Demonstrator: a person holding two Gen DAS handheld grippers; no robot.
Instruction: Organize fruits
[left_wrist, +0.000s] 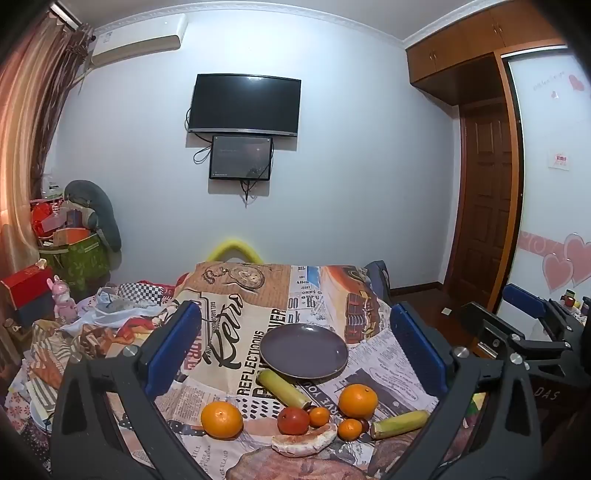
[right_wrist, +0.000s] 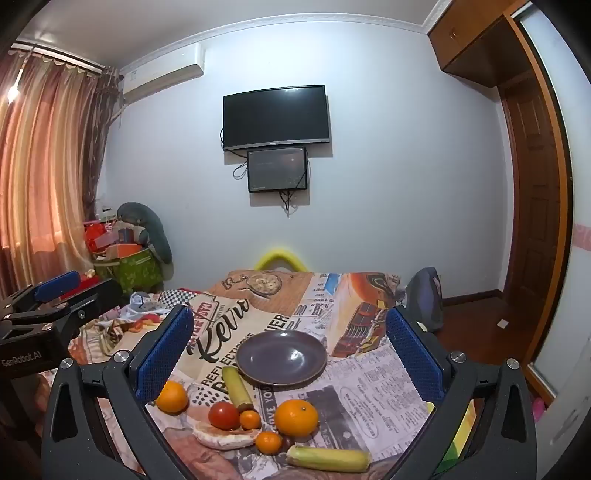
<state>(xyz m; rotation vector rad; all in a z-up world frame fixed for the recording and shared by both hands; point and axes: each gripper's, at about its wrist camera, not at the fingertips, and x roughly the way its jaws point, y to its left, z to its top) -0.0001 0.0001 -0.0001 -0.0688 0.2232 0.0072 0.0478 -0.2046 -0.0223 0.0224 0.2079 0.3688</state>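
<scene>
An empty grey plate (left_wrist: 303, 350) (right_wrist: 281, 357) sits mid-table on a newspaper-print cloth (left_wrist: 236, 332). In front of it lie two big oranges (left_wrist: 221, 419) (left_wrist: 358, 400), two small tangerines (left_wrist: 319, 416) (left_wrist: 349, 429), a red tomato (left_wrist: 293, 421), a pomelo wedge (left_wrist: 304, 442) and two yellow-green cane pieces (left_wrist: 282, 387) (left_wrist: 399, 424). They also show in the right wrist view: oranges (right_wrist: 171, 397) (right_wrist: 296, 417), tomato (right_wrist: 223, 415), cane pieces (right_wrist: 238, 386) (right_wrist: 328, 458). My left gripper (left_wrist: 295, 343) and right gripper (right_wrist: 290, 347) are open and empty, held above the fruit.
A cluttered bed with clothes (left_wrist: 110, 314) lies left of the table. Boxes and a green bag (left_wrist: 77, 258) stand in the far left corner. A TV (left_wrist: 243, 105) hangs on the wall. A wooden door (left_wrist: 484, 206) is at right.
</scene>
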